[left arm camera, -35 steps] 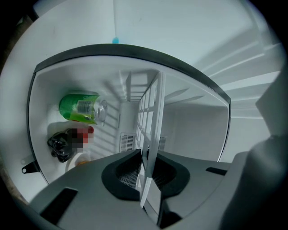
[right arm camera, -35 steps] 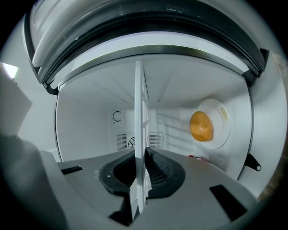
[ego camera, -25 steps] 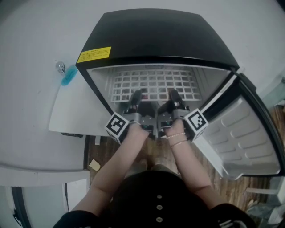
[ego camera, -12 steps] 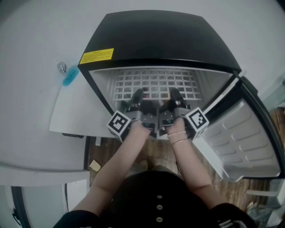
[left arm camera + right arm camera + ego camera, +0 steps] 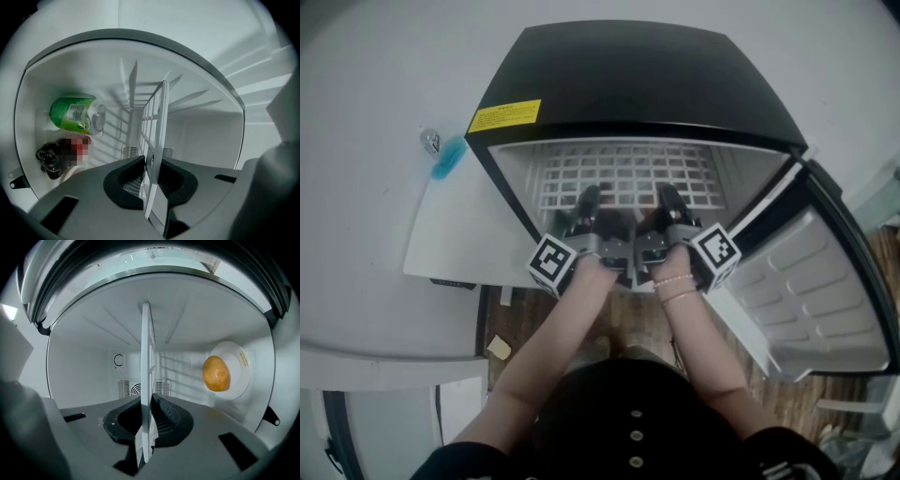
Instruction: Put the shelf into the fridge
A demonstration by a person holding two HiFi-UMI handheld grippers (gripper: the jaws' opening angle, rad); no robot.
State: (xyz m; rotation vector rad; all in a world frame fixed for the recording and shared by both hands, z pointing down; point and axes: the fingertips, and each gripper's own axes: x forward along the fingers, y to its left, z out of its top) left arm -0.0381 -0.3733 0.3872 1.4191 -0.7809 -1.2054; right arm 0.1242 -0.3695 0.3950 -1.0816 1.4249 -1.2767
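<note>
Both tools have crept a touch deeper into the fridge [image 5: 637, 75] than a second ago, and the wire shelf [image 5: 623, 173] has gone in with them; over the last half second almost nothing changes.

Left tool [image 5: 588, 199] is clamped on the shelf's front edge, with the white grid pinched edge-on between its dark pads. Right tool [image 5: 665, 197] is the same, jaws pressed onto the front edge just beside the left one. Both sit near the middle of that edge, side by side, so neither is nearer.

Key relation: the shelf lies straight ahead of both tools, running from the jaws toward the rear wall with its vent [image 5: 136, 389]. Its long axis goes side to side across the cavity, and it looks level in the head view. Most of the grid is already inside. Whether its side edges ride on the wall ribs, I cannot tell.

Judgement: the remaining travel is a straight push inward, both tools together, keeping the shelf square so neither side binds.

Below the shelf are a green can [image 5: 75, 112] lying on its side, a dark item [image 5: 47, 159] I cannot identify, and a yellow-brown potato-like lump [image 5: 216, 373] on a white plate [image 5: 241, 383]. All are apart from the grid. The door [image 5: 811, 281] is swung open at the right.
</note>
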